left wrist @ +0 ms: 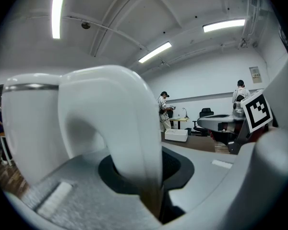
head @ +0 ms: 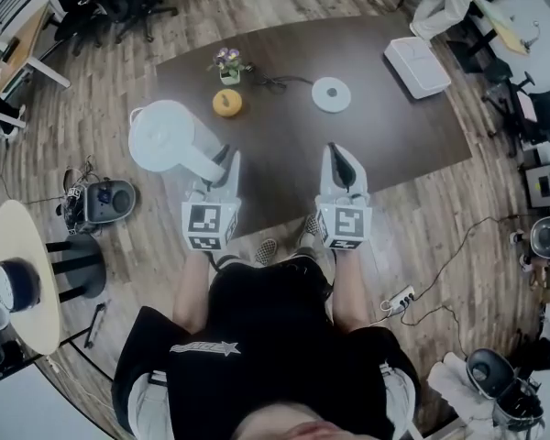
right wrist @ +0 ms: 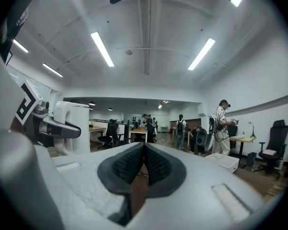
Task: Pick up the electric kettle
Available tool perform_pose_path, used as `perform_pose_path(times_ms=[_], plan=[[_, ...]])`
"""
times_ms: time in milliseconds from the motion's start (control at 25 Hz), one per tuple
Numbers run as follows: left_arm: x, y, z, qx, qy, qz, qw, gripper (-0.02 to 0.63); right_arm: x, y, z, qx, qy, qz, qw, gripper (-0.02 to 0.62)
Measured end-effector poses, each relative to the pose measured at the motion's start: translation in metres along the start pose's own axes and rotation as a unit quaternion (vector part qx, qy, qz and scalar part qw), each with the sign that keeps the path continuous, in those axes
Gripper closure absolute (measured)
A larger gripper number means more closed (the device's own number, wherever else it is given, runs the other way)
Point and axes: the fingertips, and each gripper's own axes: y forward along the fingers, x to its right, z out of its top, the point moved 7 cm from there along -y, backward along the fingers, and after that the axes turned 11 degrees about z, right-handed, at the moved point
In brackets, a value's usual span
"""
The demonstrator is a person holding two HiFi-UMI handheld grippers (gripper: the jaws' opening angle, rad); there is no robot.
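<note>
The white electric kettle (head: pixel 162 137) hangs past the dark table's near left corner, off its round white base (head: pixel 331 94), which lies on the table (head: pixel 412 131). My left gripper (head: pixel 222 159) is shut on the kettle's handle. In the left gripper view the curved handle (left wrist: pixel 129 133) fills the space between the pads, with the kettle's body (left wrist: pixel 29 128) to its left. My right gripper (head: pixel 341 160) is shut and holds nothing. The right gripper view shows its pads (right wrist: pixel 153 164) meeting, and the kettle (right wrist: pixel 71 123) at the left.
On the table are a yellow round object (head: pixel 226 103), a small flower pot (head: pixel 227 63), a black cable (head: pixel 273 83) and a white box (head: pixel 417 66). A round side table (head: pixel 23 273) stands at the left. Office chairs and people are further off.
</note>
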Motion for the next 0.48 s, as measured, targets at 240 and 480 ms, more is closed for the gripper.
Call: perform_pose_path(times_ms=[240,480], plan=[[-0.0035,-0.0035,0.0023,0.008,-0.001,0.002,1.0000,0.538,-0.0046,0.0001,0.0033,0.000,-0.005,0.001,1.000,0.591],[-0.0025,-0.0050,0.0038,0.011,-0.005,0.000,0.9999,0.538,-0.0056,-0.0039,0.0022,-0.002,-0.002,0.001,1.000,0.591]])
